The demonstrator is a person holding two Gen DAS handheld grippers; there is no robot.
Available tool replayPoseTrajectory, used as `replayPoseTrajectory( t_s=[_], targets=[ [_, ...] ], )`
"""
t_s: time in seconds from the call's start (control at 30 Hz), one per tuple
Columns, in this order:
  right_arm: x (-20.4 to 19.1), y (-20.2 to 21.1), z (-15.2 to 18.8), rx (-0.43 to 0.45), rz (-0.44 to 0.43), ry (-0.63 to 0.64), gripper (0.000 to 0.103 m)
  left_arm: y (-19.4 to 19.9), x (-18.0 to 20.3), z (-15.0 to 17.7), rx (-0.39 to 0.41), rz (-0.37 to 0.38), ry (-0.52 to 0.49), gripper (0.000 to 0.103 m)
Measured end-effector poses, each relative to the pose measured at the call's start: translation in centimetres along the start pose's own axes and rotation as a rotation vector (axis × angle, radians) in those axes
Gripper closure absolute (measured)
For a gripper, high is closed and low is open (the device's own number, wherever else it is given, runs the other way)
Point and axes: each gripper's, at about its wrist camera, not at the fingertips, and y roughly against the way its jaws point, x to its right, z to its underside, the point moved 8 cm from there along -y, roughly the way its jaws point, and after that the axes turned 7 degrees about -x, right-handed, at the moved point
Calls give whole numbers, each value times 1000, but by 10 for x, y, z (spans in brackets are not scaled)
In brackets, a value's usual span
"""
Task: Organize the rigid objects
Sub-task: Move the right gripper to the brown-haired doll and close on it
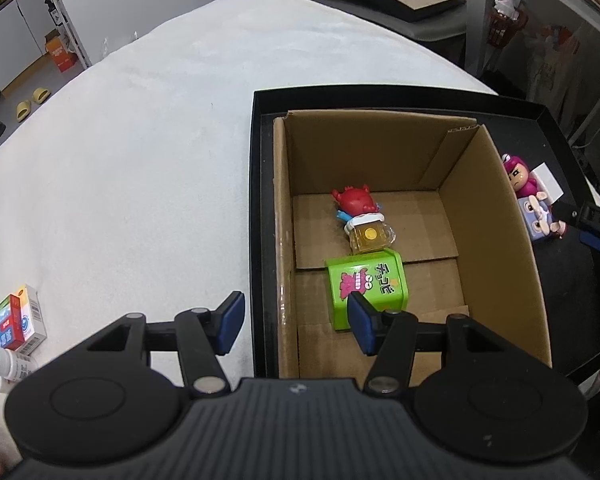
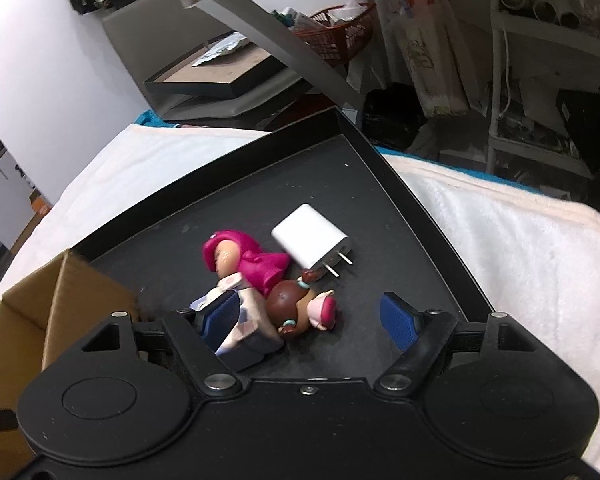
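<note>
- Three toys already lie inside the cardboard box (image 1: pixel 488 216): a red figure (image 1: pixel 354 200), a clear yellow mug toy (image 1: pixel 370 236) touching it, and a green tin (image 1: pixel 366 292) just below the mug.
- The box sits in a black tray (image 1: pixel 258 208) on a white cloth (image 1: pixel 140 140).
- Still out of the box, on the tray floor to its right, are a pink-haired figure (image 2: pixel 246 262), a small brown-haired doll (image 2: pixel 300 308) and a white plug charger (image 2: pixel 314 240). They lie close together, and the charger touches the pink one.
- The right gripper (image 2: pixel 310 320) is low over those toys. Its blue pads are apart. One pad sits over the pale base of the pink-haired figure and the other is on bare tray, so nothing is squeezed yet.
- The left gripper (image 1: pixel 296 326) hangs over the box's near left wall. Its pads are apart and hold nothing. One pad is in front of the green tin, but I cannot tell if it touches.
- Some small medicine boxes (image 1: pixel 14 320) and white bottles (image 1: pixel 4 364) wait on the cloth far to the left.
- I think the job is about half done: three things are in, three on the tray are left, maybe the medicine things too.
</note>
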Motion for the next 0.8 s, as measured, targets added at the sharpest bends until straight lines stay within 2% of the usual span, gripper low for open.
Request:
replayPoseTrajectory(
  t_s=[0.2, 0.33, 0.37, 0.43, 0.47, 0.63, 0.8],
  targets=[
    [3, -13, -4, 10, 22, 0, 36, -3, 2, -2, -11, -1, 4, 48],
    [-2, -25, -2, -24, 26, 24, 38, -5, 1, -2, -22, 2, 9, 48],
    [-4, -26, -1, -17, 43, 51, 41, -5, 1, -2, -21, 1, 9, 48],
    [-11, -27, 1, -9, 73, 108, 58, -4, 1, -2, -17, 4, 7, 48],
    [-12, -26, 1, -15, 58, 105, 62, -3, 1, -1, -14, 5, 4, 48],
    [-7, -20, 3, -41, 56, 79, 63, -1, 1, 1, -11, 13, 7, 48],
    [-4, -5, 1, -25, 53, 47, 63, 3, 0, 1, 4, 25, 10, 48]
  ],
)
